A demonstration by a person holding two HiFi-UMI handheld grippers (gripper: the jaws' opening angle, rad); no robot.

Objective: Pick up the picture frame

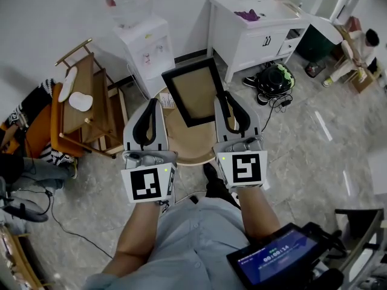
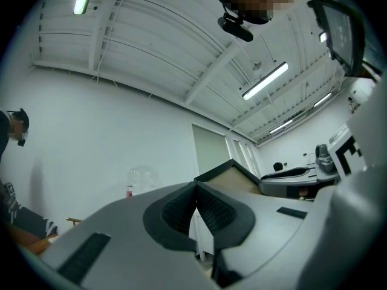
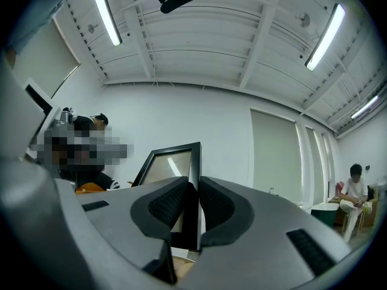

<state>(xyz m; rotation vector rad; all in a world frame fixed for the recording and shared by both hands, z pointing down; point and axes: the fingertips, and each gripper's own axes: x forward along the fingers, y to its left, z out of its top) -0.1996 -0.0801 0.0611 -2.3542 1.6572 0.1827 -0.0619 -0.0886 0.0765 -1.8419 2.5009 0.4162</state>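
Rubber-lined jaws of the right gripper (image 3: 193,189) clamp the right edge of the picture frame (image 3: 169,162), seemingly lifted at upper centre above a round table (image 1: 187,145); the left gripper (image 2: 196,192), closed, holds nothing; next, raise steadily.

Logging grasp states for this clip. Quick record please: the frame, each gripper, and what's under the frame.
object: picture frame, black border, tan panel towards the head view
right gripper: shut on the frame's black edge
left gripper: jaws together, nothing between them, beside the frame
below frame: round wooden stool
frame touching stool: cannot tell
nearby: water dispenser, white cabinet
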